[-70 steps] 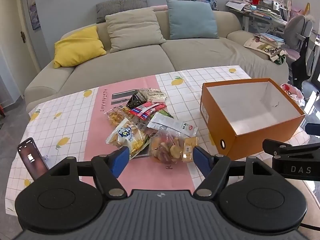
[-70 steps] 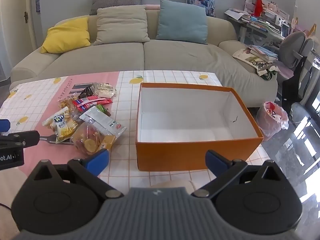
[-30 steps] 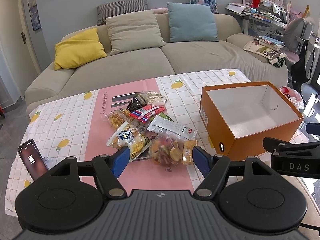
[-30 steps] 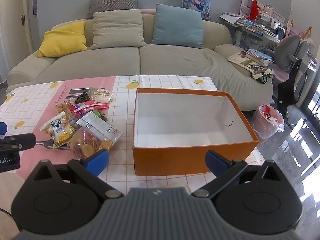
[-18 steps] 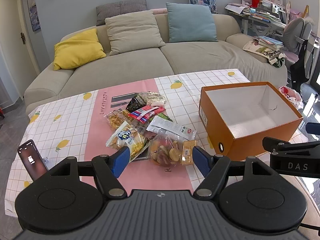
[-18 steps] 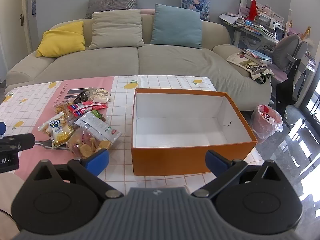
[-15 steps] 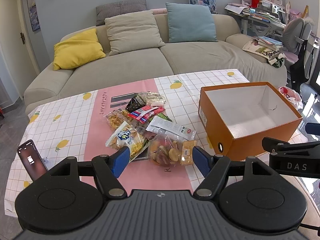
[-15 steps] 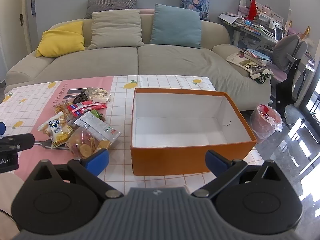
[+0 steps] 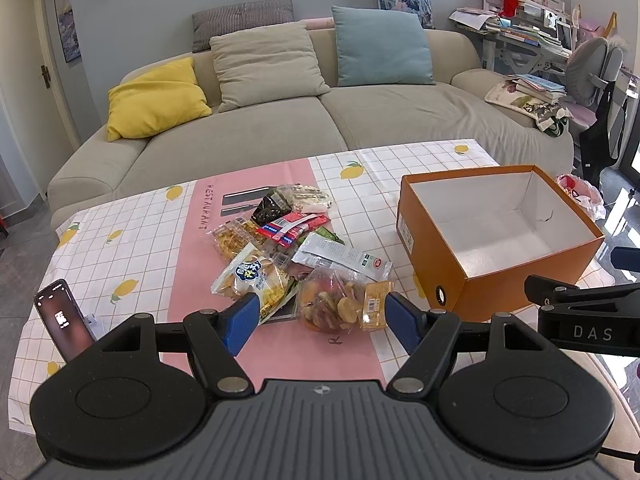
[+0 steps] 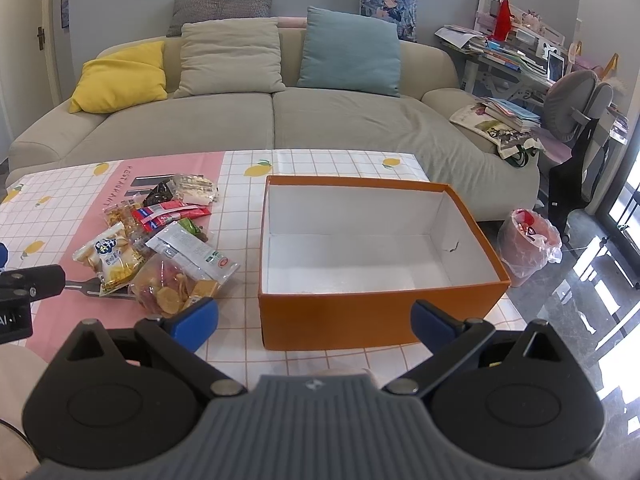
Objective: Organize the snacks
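Crinkly bags in the snack pile [image 9: 296,256] left of the orange box [image 9: 496,236] could slip or drag neighbours, since my left gripper [image 9: 320,320] and right gripper [image 10: 314,320] both hang wide open, holding nothing.

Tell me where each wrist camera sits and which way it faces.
Left wrist: behind the open left hand-held gripper, facing the snack pile and sofa; the right tool shows at right.
Right wrist: behind the open right hand-held gripper, facing the empty orange box; the left tool shows at left.
Shared: snack pile, orange box, sofa, tablecloth.
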`<state>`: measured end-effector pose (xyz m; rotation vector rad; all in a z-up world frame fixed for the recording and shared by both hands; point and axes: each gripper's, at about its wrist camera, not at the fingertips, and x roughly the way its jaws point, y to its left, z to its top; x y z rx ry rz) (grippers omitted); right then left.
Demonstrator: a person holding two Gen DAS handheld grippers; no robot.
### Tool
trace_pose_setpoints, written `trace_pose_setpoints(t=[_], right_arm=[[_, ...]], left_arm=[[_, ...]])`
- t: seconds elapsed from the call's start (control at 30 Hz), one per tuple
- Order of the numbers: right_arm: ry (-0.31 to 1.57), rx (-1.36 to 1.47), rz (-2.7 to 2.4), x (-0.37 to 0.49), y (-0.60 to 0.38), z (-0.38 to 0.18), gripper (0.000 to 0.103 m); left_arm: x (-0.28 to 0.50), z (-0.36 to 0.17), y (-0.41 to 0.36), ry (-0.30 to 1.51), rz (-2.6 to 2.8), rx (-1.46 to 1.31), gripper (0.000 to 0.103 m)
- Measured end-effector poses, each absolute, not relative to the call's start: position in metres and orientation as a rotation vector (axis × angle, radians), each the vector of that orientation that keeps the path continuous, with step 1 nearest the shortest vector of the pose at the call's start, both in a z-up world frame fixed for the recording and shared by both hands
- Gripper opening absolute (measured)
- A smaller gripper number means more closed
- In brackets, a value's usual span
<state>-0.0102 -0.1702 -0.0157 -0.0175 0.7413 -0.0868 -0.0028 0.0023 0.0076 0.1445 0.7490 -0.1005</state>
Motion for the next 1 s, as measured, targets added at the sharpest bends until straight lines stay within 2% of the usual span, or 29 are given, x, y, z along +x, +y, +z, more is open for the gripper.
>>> trace_pose_setpoints(t=[0.83, 1.0], right_arm=[[0.745, -0.002, -0.082, -0.011, -0.173, -0.017, 0.100], [0.727, 0.030, -0.035, -0.010, -0.175, -0.017, 0.098]], left_arm=[[-0.004, 0.011, 0.000, 0.754, -0.133, 0.115, 0.084], [0.001, 0.014, 0.009, 0.763, -0.164, 0.066, 0.076]])
